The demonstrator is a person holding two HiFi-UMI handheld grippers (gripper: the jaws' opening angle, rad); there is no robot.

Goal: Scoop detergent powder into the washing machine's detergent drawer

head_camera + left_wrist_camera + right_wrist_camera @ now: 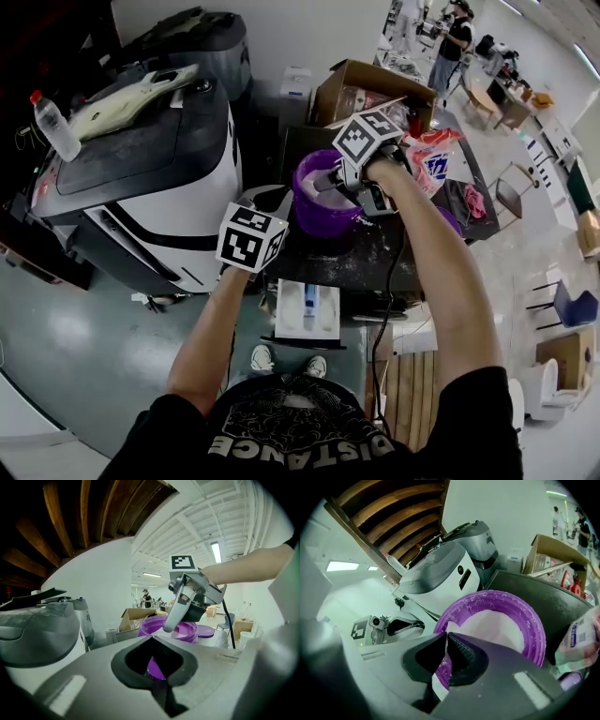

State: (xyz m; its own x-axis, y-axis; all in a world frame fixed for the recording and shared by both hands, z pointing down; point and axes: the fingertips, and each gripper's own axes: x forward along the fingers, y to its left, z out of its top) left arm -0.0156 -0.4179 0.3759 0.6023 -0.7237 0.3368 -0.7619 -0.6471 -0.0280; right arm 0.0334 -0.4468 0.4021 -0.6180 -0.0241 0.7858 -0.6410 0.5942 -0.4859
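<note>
the right gripper [443, 667] has its jaws clamped on the white scoop [172, 616], dipped into the powder [492, 625] in the purple tub [314, 214]; the left gripper [157, 670] seems pinched on the tub's left wall to steady it. the detergent drawer [307, 309] stands pulled out nearer the person, well apart from the tub, so i'd fill the scoop modestly, lift it level and carry it slowly across. the right arm is stretched far forward with the wrist tipped down, while the left forearm reaches shorter and lower.
</note>
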